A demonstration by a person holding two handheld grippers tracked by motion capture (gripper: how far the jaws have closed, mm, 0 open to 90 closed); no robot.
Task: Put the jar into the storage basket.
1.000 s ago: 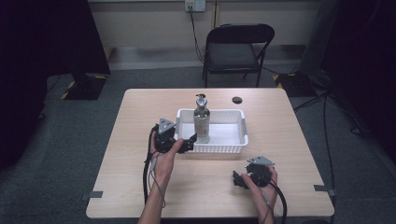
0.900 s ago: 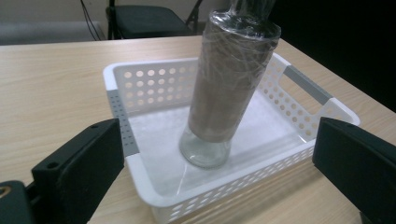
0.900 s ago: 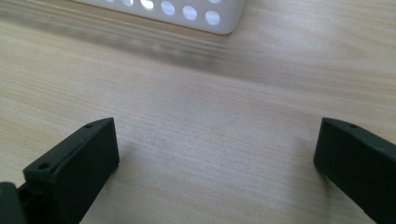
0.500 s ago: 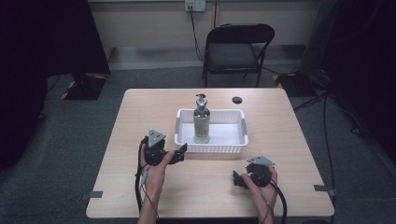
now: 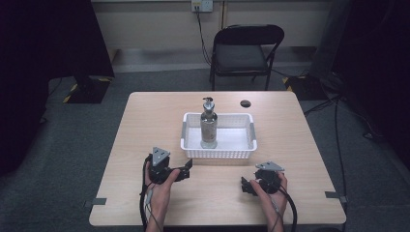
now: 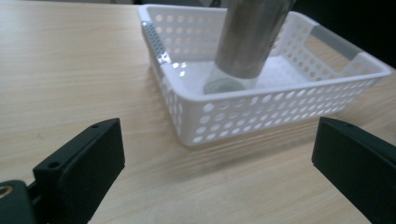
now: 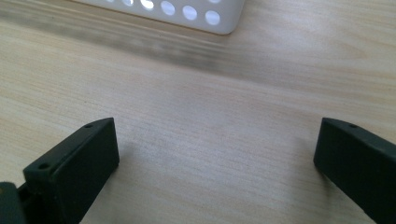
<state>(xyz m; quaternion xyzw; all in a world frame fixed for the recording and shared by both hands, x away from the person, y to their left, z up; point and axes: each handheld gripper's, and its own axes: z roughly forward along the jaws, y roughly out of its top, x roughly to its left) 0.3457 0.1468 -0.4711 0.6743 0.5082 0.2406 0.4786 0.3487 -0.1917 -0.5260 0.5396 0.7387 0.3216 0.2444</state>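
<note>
A pump bottle [image 5: 209, 124] stands upright in the left part of a white perforated basket [image 5: 241, 153] at the table's middle. In the left gripper view the bottle [image 6: 250, 37] rises inside the basket [image 6: 261, 109], a short way ahead of the jaws. My left gripper [image 5: 185, 171] rests on the table in front of the basket's near left corner, open and empty. My right gripper [image 5: 245, 186] lies near the front right, also open, with bare wood between its jaws and a corner of the basket [image 7: 196, 14] at the top of its view.
A small black disc [image 5: 245, 103] lies on the wooden table [image 5: 145, 121] behind the basket. A folding chair [image 5: 246, 48] stands beyond the far edge. Cables trail off both grippers toward the front edge.
My left gripper has drawn back from the basket's left end toward the front of the table. The right gripper has stayed where it was.
</note>
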